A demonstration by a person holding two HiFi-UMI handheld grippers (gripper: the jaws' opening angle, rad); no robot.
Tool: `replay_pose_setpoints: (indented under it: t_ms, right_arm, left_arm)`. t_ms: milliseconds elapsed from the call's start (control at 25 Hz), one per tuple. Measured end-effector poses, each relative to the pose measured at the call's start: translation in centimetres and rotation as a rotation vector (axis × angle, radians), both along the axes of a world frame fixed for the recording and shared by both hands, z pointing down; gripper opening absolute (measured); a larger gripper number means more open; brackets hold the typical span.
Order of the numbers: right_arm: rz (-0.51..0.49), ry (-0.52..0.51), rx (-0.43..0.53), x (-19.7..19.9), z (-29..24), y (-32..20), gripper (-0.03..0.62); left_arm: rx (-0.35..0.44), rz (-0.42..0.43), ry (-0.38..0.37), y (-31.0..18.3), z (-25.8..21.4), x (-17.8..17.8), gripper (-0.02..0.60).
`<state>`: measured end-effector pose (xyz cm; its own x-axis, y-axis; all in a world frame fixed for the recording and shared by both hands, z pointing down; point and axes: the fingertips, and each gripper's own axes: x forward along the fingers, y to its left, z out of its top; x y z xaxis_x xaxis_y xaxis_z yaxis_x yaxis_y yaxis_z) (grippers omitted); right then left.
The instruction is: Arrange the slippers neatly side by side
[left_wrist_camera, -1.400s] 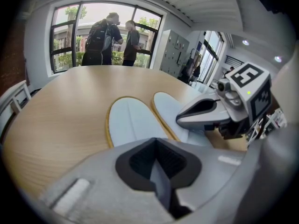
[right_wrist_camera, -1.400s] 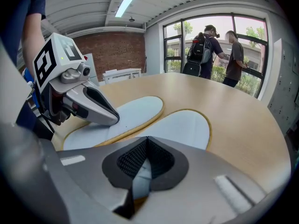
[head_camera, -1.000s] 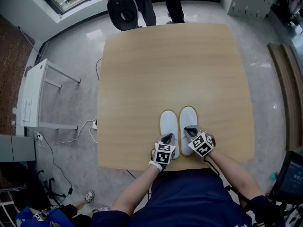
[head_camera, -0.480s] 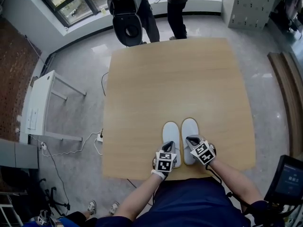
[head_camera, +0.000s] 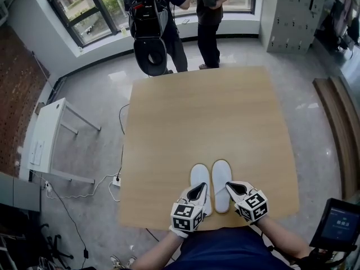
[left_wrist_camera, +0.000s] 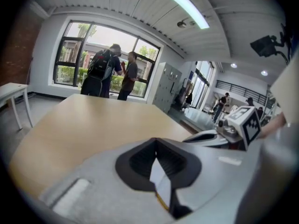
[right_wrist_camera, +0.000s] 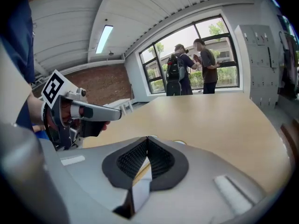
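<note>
Two white slippers, the left slipper (head_camera: 200, 179) and the right slipper (head_camera: 221, 180), lie side by side with toes pointing away, near the front edge of the wooden table (head_camera: 208, 117). My left gripper (head_camera: 198, 190) hovers over the left slipper's heel. My right gripper (head_camera: 230, 186) sits at the right slipper's heel. In the left gripper view the left gripper (left_wrist_camera: 156, 143) has its jaws meeting at the tips; a white sliver shows in the gap behind them. The right gripper (right_wrist_camera: 147, 140) looks the same in its own view. Both bodies hide the slippers there.
Two people (head_camera: 180, 16) stand beyond the table's far edge by the window, one wearing a backpack. A white side table (head_camera: 50, 134) stands on the floor to the left, and grey lockers (head_camera: 292, 16) at the back right. Cables (head_camera: 107, 184) lie on the floor.
Both grippers have drawn back a little toward the front edge, from over the slippers to their heels. The slippers stay side by side. The head camera has tilted up.
</note>
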<state>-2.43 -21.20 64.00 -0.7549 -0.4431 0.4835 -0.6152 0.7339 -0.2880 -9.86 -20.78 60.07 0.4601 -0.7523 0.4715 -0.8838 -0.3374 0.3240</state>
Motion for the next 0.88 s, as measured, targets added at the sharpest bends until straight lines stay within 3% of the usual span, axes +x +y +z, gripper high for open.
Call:
replay_pose_setpoints:
  t_ms: [280,560,880]
  right_arm:
    - [0.053,-0.209,0.06,0.4,-8.6,-0.9,0.009]
    - [0.136,-0.291,0.158,1.5,-14.4,-1.5,0.009]
    - [0.116,-0.292,0.215,1.3,-14.7,-0.5,0.009]
  left_arm:
    - [0.2,0.112,0.003,0.1,-7.6,3.0,0.003]
    - [0.439,0.153,-0.165,0.7,-12.6,3.8,0.003]
    - [0.375,0.135,-0.116,1.2,-11.5,3.9,0.003]
